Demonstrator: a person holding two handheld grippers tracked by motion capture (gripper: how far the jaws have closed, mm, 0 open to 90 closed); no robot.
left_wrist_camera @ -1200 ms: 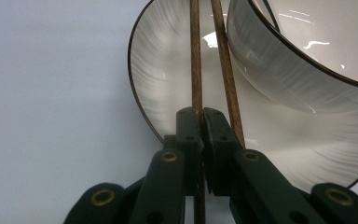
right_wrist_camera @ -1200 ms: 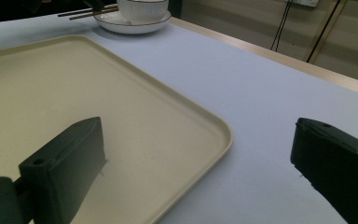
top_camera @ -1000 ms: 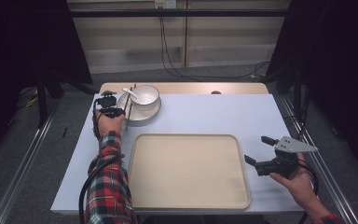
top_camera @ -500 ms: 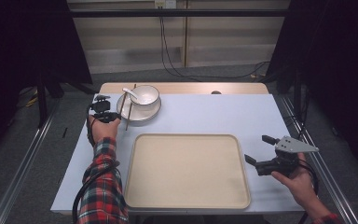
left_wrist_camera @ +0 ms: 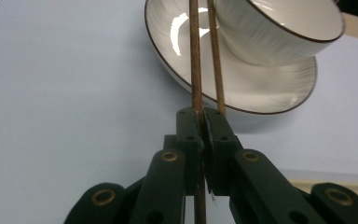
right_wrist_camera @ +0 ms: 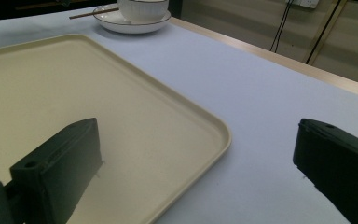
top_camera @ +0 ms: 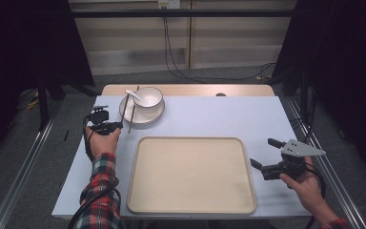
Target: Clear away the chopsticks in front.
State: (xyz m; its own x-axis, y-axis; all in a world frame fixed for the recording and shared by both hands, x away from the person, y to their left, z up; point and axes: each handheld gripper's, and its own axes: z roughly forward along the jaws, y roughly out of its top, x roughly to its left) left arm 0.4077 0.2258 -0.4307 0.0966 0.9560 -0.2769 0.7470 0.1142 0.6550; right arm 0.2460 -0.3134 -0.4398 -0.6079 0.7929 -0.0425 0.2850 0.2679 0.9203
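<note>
The left gripper (left_wrist_camera: 204,128) has its black jaws pressed together on one of two thin, round wooden chopsticks (left_wrist_camera: 195,56); the pair runs straight ahead of it, leaning across the rim of a glossy white plate (left_wrist_camera: 261,88) with a fine dark edge line; a ribbed white bowl (left_wrist_camera: 279,32) sits on that plate just ahead and to the right of the jaws; in the high view a white spoon (top_camera: 133,94) rests in the bowl; smooth pale blue table (top_camera: 228,114) lies bare to the gripper's left. The right gripper (top_camera: 267,153) holds nothing, jaws wide apart; its left jaw hangs over the shallow, round-cornered cream tray (right_wrist_camera: 121,102), its right over bare table past the tray's raised edge; the tray is empty.
</note>
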